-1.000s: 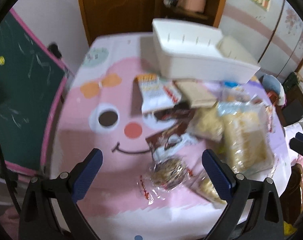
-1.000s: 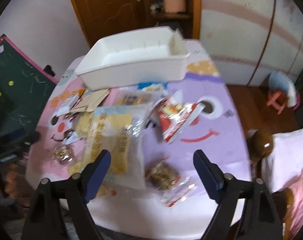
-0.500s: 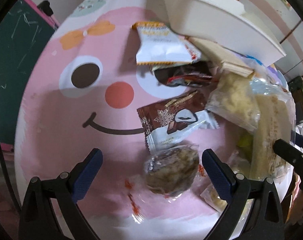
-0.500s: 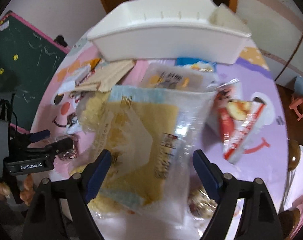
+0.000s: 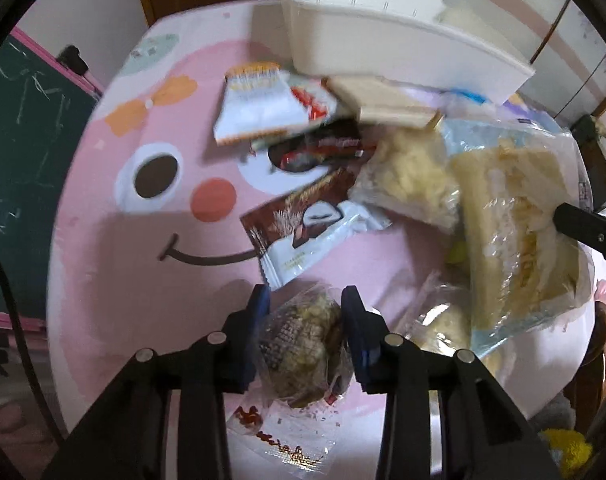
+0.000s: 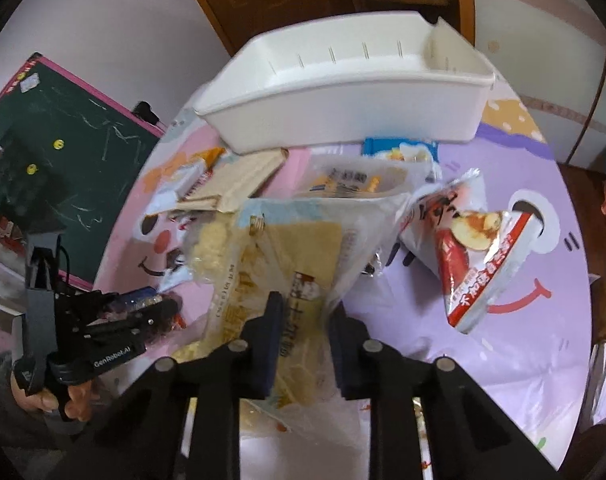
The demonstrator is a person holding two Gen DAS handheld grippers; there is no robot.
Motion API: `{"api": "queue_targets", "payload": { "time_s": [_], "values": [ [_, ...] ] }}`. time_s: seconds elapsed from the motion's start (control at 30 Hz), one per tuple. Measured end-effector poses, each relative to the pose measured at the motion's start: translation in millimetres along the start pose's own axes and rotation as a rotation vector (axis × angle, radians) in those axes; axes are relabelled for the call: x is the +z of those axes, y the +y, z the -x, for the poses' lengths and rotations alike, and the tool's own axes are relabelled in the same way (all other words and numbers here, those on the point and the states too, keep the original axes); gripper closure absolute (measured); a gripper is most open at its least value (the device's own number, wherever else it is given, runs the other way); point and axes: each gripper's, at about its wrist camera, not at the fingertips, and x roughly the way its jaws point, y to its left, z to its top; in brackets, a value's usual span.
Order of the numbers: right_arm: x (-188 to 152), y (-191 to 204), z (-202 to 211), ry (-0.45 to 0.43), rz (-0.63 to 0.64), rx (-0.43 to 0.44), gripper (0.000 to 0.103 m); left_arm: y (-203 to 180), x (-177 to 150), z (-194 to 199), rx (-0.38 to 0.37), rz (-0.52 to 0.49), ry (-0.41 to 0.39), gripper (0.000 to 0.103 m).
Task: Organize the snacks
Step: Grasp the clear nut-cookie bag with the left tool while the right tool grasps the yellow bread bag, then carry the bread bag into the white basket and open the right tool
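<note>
My left gripper is shut on a round brown snack in clear wrap at the table's near edge. My right gripper is shut on a large clear bag of yellow cake slices, which also shows in the left wrist view. A white plastic bin stands empty at the far side; it also shows in the left wrist view. Loose snacks lie between: a brown-and-white chocolate pack, a white-orange pack, a red-white pouch.
The round table has a pink and purple cartoon cloth. A green chalkboard leans at the left. A tan flat box, a blue pack and a clear pale bag lie near the bin. The left gripper shows in the right wrist view.
Both grippers have closed: the left on the round brown snack, the right on the large cake bag. Both moved in low toward the table's near edge.
</note>
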Motion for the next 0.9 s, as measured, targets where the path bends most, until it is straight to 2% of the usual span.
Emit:
{"api": "queue_targets", "payload": {
  "time_s": [0.13, 0.27, 0.37, 0.53, 0.63, 0.73, 0.9],
  "values": [
    [9.2, 10.3, 31.1, -0.073, 0.044, -0.004, 0.084, -6.6, 6.7, 47.4, 0.005, -0.018, -0.101, 0.068],
    [30.4, 20.7, 69.1, -0.172, 0.086, -0.015, 0.084, -15.7, 31.1, 100.1, -0.014, -0.055, -0.22, 0.068],
    [60.6, 26.5, 93.2, -0.267, 0.117, -0.058, 0.084, -29.6, 58.6, 134.0, -0.025, -0.104, -0.311, 0.067],
    [126.5, 17.5, 111.5, -0.39, 0.095, -0.164, 0.084, -64.3, 134.1, 163.7, -0.018, -0.172, -0.41, 0.067],
    [169.6, 1.1, 107.9, -0.443, 0.042, -0.228, 0.084, -77.9, 183.3, 157.7, 0.006, -0.175, -0.444, 0.067],
    [201.7, -15.0, 92.3, -0.458, -0.005, -0.271, 0.084, -85.7, 228.5, 139.9, 0.035, -0.157, -0.449, 0.067],
    [231.0, -37.8, 44.0, -0.385, -0.05, -0.288, 0.084, -93.0, 285.1, 83.1, 0.117, -0.138, -0.376, 0.067]
  ]
}}
